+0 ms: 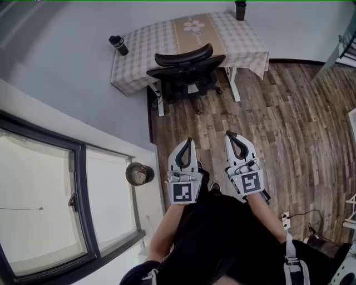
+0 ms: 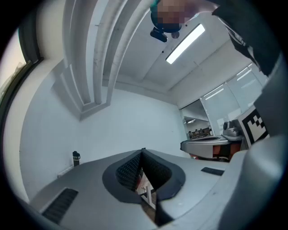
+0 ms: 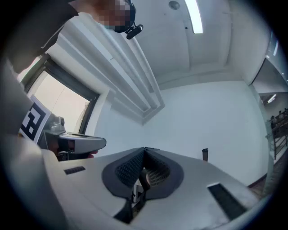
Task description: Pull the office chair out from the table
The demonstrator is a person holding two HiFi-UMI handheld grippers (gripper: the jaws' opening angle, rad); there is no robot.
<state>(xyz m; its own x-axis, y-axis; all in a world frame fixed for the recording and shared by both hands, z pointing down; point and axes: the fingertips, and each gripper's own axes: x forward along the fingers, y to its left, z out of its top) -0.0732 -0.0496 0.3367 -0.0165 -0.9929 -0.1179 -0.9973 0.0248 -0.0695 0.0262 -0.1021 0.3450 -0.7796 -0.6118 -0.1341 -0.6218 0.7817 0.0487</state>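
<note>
A black office chair [image 1: 186,72] is tucked under a table [image 1: 144,47] with a checked cloth at the far end of the wooden floor. My left gripper [image 1: 189,139] and right gripper [image 1: 228,134] are held side by side well short of the chair, both pointing toward it. Both are shut with nothing between the jaws. In the left gripper view the jaws of the left gripper [image 2: 143,150] meet at the tip. The right gripper [image 3: 145,148] shows the same closed tip in the right gripper view.
A dark bottle [image 1: 118,45] stands on the table's left corner and another [image 1: 240,9] at its far right. A large window [image 1: 50,195] and a round bin [image 1: 138,174] lie to my left. A cable [image 1: 303,214] runs on the floor at right.
</note>
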